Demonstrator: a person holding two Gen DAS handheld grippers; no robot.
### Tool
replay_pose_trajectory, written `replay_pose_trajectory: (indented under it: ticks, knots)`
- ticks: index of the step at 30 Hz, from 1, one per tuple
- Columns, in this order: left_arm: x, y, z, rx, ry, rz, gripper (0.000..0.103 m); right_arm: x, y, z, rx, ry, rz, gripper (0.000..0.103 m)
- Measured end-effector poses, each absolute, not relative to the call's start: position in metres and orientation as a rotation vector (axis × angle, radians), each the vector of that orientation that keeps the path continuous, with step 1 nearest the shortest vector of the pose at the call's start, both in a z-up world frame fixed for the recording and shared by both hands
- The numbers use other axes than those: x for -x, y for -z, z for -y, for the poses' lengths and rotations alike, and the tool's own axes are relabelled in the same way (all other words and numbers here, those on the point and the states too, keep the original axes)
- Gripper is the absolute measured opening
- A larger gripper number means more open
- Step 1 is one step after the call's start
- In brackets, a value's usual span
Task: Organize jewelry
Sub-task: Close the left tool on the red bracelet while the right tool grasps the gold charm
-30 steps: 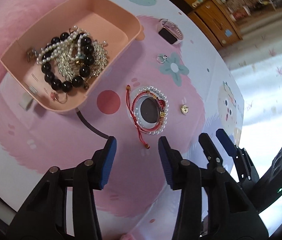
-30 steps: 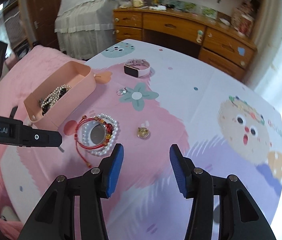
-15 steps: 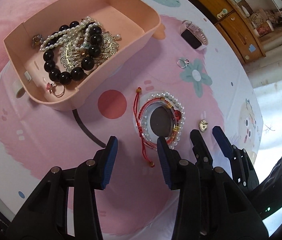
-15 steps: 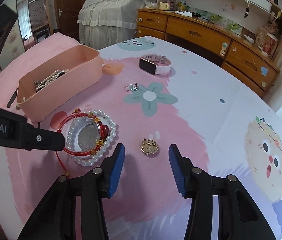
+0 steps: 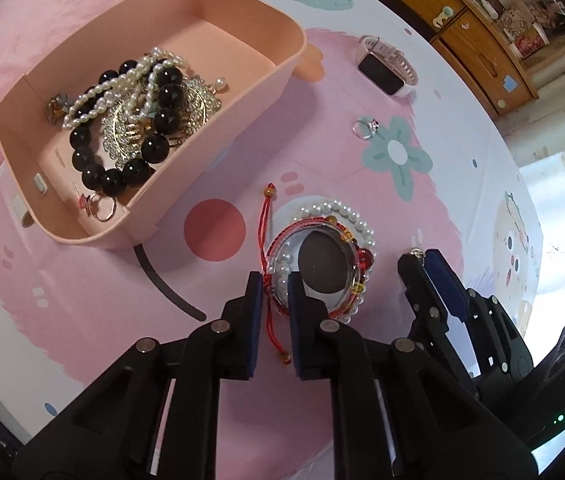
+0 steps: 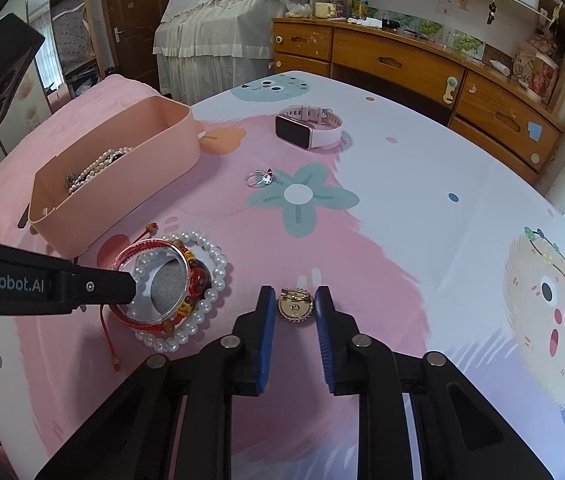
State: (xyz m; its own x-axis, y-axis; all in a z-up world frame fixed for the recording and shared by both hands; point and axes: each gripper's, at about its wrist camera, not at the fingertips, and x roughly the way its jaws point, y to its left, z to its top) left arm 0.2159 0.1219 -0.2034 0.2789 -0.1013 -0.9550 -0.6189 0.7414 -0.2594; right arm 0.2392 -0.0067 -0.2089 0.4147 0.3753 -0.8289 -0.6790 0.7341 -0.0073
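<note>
- So, both hands busy here. My left gripper [image 5: 272, 284] is closing on the near edge of the bracelet stack [image 5: 320, 264]: the red cord bracelet [image 5: 268, 276] and some pearls sit right between the blue pads, one finger outside the ring and one inside, over the dark disc in the middle.
- From the right wrist view that stack looks lifted and tilted off the tabletop [image 6: 422, 208] on the gripped side, so I'd call it grasped, or a hair away from it.
- My right gripper [image 6: 295, 304] is closing too, with the little gold brooch [image 6: 295, 305] dead centre between the pads. The pads sit just beside its edges; I can't tell if they touch yet, so I'm not calling it held.
- The relation that matters next: the pink box [image 5: 150, 216] lies at about 10 o'clock from the left gripper in its own view, close by, long axis running toward 1 o'clock. It already has black beads and pearls inside.
- The left hand is clearly the nearer one to the box; the right has to cross over the bracelet spot.
- Ring [image 6: 260, 178] and watch [image 6: 308, 130] are further out at 12 o'clock, untouched.
</note>
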Motion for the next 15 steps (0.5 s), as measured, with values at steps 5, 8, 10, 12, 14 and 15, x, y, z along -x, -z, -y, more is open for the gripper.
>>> replay_pose_trajectory:
  ticks: [5, 8, 10, 12, 14, 15]
  knots:
    - [-0.217, 0.196, -0.125, 0.656, -0.383, -1.273, 0.005, -0.239, 0.208, 0.007, 0.375, -0.685, -0.940, 0.020]
    - [-0.215, 0.185, -0.125, 0.634, -0.360, -1.260, 0.005, -0.236, 0.206, 0.009, 0.373, -0.687, -0.954, 0.020]
    - [-0.215, 0.178, -0.124, 0.616, -0.338, -1.251, 0.005, -0.234, 0.205, 0.010, 0.374, -0.685, -0.961, 0.020]
    - [-0.214, 0.169, -0.122, 0.592, -0.319, -1.244, 0.005, -0.231, 0.202, 0.013, 0.374, -0.681, -0.963, 0.019]
    - [-0.212, 0.161, -0.120, 0.568, -0.298, -1.241, 0.005, -0.226, 0.197, 0.018, 0.369, -0.674, -0.963, 0.019]
    - [-0.210, 0.157, -0.119, 0.560, -0.289, -1.239, 0.005, -0.224, 0.195, 0.020, 0.366, -0.669, -0.962, 0.019]
